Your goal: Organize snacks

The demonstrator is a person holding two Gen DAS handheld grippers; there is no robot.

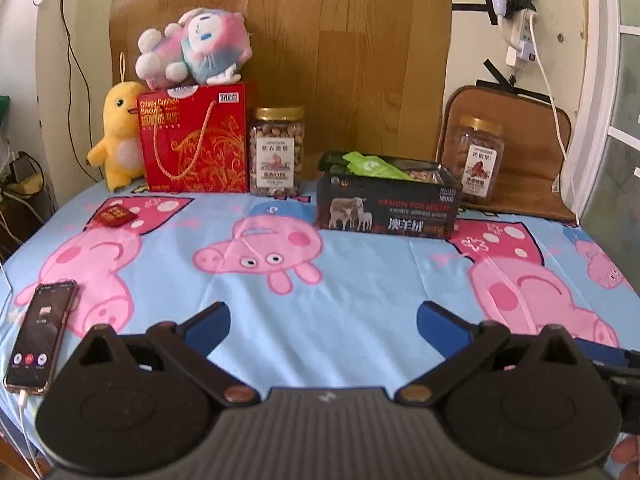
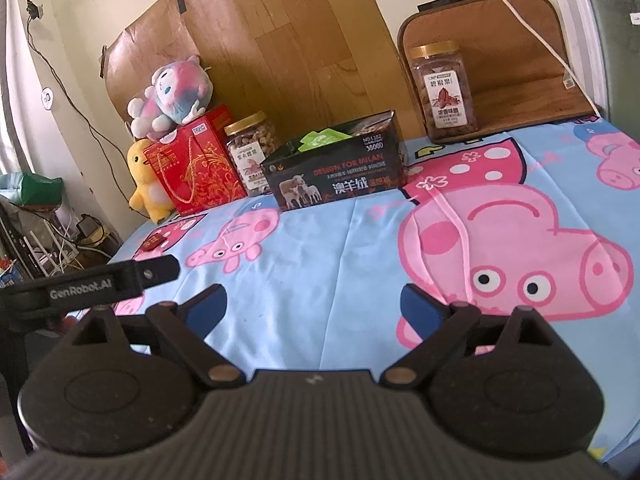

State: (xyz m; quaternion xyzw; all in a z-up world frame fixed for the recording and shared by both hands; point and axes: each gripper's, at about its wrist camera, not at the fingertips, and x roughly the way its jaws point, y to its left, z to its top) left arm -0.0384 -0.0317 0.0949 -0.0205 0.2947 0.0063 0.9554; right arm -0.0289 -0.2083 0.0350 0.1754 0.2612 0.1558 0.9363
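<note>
A black open box holding green snack packets stands at the back of the table. A small red snack packet lies loose on the cloth at the left. A gold-lidded nut jar stands left of the box, a second jar at the right on a brown mat. My left gripper and right gripper are both open and empty, low over the front of the cloth.
A red gift bag with a pink plush toy on it and a yellow plush duck stand back left. A phone lies front left. The left gripper's body shows in the right wrist view.
</note>
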